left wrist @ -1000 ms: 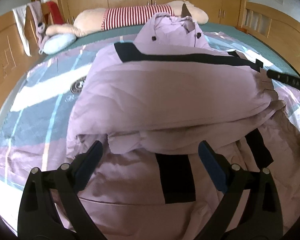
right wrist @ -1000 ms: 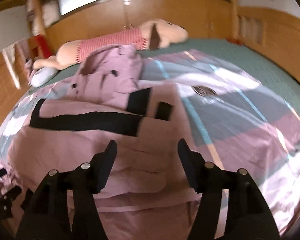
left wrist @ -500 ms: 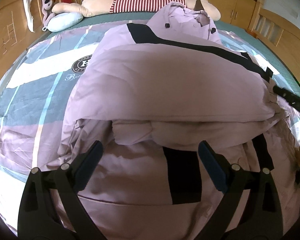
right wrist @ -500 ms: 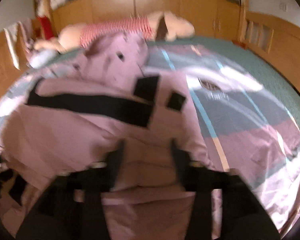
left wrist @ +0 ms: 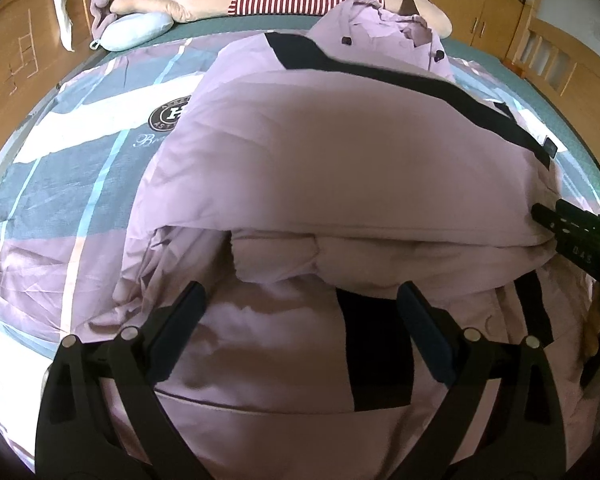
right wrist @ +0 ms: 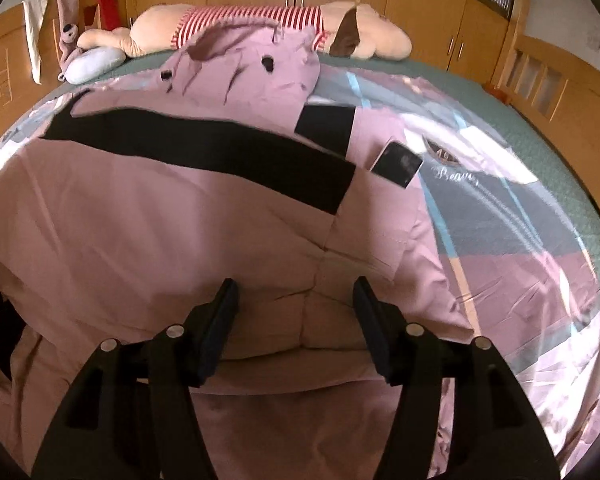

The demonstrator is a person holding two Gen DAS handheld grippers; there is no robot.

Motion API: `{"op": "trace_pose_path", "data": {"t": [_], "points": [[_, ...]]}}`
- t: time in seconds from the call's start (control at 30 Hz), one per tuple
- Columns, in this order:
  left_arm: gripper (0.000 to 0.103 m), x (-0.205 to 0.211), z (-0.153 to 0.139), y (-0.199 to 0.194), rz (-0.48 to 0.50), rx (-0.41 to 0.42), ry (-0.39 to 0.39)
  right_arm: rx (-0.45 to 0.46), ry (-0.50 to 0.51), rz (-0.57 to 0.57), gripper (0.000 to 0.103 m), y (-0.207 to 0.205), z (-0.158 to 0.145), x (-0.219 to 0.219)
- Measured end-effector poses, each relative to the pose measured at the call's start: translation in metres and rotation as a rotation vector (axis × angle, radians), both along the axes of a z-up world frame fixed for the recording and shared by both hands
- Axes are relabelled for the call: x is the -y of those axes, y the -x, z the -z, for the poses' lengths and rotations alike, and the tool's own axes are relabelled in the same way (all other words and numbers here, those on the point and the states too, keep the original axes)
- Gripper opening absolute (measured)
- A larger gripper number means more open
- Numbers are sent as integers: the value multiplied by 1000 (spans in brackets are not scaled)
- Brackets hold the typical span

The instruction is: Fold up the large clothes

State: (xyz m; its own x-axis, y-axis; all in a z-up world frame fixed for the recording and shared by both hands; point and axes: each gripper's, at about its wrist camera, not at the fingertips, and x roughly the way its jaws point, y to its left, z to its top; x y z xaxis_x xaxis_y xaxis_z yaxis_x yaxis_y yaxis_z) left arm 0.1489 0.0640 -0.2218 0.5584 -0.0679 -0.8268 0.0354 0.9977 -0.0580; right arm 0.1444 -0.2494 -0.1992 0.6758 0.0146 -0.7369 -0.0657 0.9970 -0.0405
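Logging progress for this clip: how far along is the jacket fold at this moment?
Partly done. The pink jacket lies on the bed with one section already folded over itself, its edge across the middle. The left gripper and right gripper are both open, holding nothing. The hood and lower portion are unfolded, so more folds remain.

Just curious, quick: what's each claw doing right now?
Left gripper: open, holding nothing, above the pink jacket.
Right gripper: open, holding nothing, jacket fabric bulging between its fingers.
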Motion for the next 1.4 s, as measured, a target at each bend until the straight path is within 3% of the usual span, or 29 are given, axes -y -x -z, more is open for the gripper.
{"op": "trace_pose_path", "data": {"t": [0.03, 0.1, 0.13, 0.2, 0.23, 0.37, 0.63, 0.77, 0.87, 0.93, 1.0, 1.07, 1.13, 1.27, 1.33, 1.4], "points": [[98, 0, -1, 1, 1, 3, 3, 31, -26, -14, 61, 5, -5, -1], [99, 2, -2, 1, 6, 4, 3, 65, -46, -45, 71, 11, -13, -7], [100, 2, -1, 1, 8, 2, 1, 63, -43, -58, 81, 11, -13, -10], [100, 3, 1, 2, 7, -1, -8, 17, 5, -65, 85, 7, -2, -17], [100, 4, 2, 2, 6, -3, -14, -47, 36, -57, 85, -1, 12, -20], [100, 6, 3, 2, 5, -5, -24, -81, 6, -34, 97, -9, 18, -13], [101, 5, 1, 3, -14, -17, -28, -69, 9, -23, 102, -7, 18, -11], [101, -7, -21, 10, -33, 20, 47, 33, -33, -60, 102, 8, -1, -10], [101, -15, -28, 11, -47, 40, 61, 92, -46, -70, 102, 14, -6, -11], [101, -20, -24, 9, -54, 20, 67, 75, -42, -80, 102, 13, -2, -15], [101, -25, -16, 5, -70, -15, 84, -22, -5, -74, 102, 1, 17, -20], [101, -26, -2, 0, -89, -63, 90, -57, -5, -72, 102, -6, 23, -21], [101, -19, 7, -2, -90, -68, 24, -49, -7, -72, 102, -5, 23, -21], [101, 14, 19, 0, -49, -50, -234, -45, 3, -73, 102, -3, 25, -23], [101, 18, 18, 3, -58, -25, -255, -45, -4, -74, 102, -2, 26, -22], [101, 17, 10, 8, -68, 7, -200, -45, -9, -74, 102, -4, 27, -20]]}}
